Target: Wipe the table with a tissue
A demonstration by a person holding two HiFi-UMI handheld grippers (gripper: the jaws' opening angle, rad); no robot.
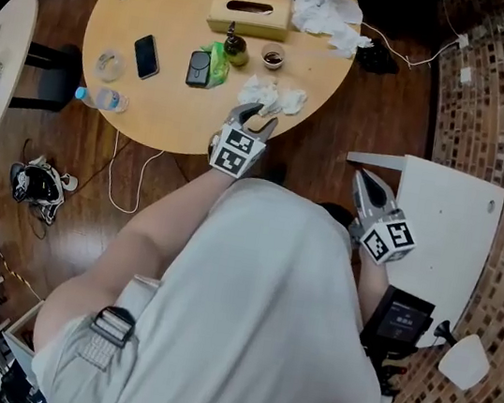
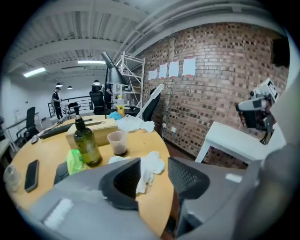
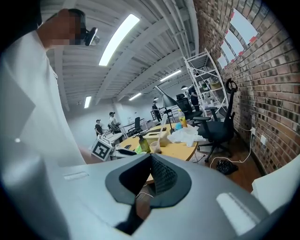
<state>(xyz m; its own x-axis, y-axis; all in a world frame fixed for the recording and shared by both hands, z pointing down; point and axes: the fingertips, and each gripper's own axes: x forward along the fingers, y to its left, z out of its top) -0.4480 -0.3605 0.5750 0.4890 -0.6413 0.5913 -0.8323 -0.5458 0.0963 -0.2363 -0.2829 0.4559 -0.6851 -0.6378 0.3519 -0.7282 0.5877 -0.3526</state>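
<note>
While left gripper holds jaws apart, nothing pinched, crumpled tissue lies on tabletop just beside cup. Likely light, soft, tear-prone: pinch bunched middle. Right gripper jaws together, empty.

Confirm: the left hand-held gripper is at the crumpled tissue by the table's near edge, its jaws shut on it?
No: the jaws of the left hand-held gripper stand open, with the tissue between them, as the left gripper view shows. The rest holds.

No legible txt, nos. or brands; paper sheets on brick wall too small to read.
</note>
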